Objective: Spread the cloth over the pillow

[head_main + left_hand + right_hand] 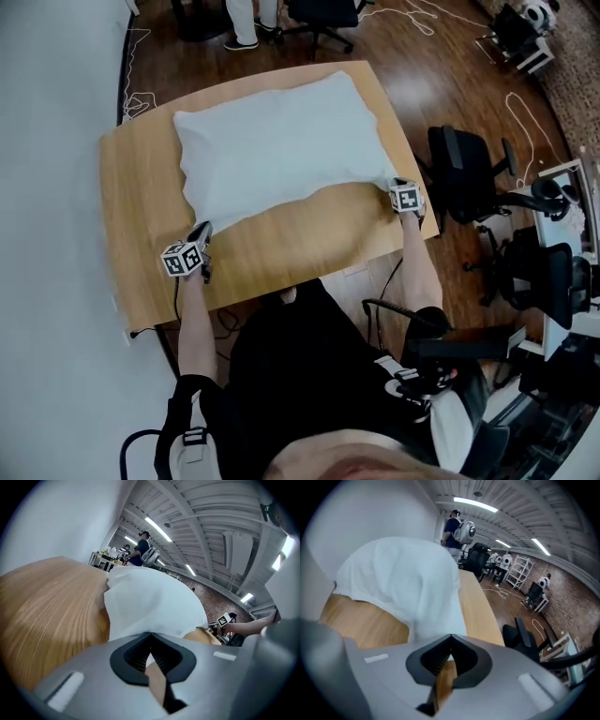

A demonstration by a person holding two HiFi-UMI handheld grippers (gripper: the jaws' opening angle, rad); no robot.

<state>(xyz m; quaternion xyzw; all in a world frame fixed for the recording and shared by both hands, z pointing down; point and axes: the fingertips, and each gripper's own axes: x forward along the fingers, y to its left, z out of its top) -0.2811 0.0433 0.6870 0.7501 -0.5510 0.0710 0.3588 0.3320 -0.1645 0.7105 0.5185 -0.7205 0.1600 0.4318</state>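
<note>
A white cloth [281, 141] lies puffed up over the pillow on the wooden table [291, 248]; the pillow itself is hidden beneath it. My left gripper [203, 230] is at the cloth's near left corner, shut on that corner. In the left gripper view the cloth [150, 602] runs straight into the closed left gripper [150, 634]. My right gripper [395, 185] is shut on the near right corner, close to the table's right edge. In the right gripper view the cloth [403, 578] drapes down into the closed right gripper [450, 636].
A pale wall runs along the table's left side. Black office chairs [473, 178] stand just right of the table. More chairs and desk gear [553, 272] crowd the right. A person's legs [246, 23] and a chair base are beyond the far edge. White cables [525, 122] lie on the floor.
</note>
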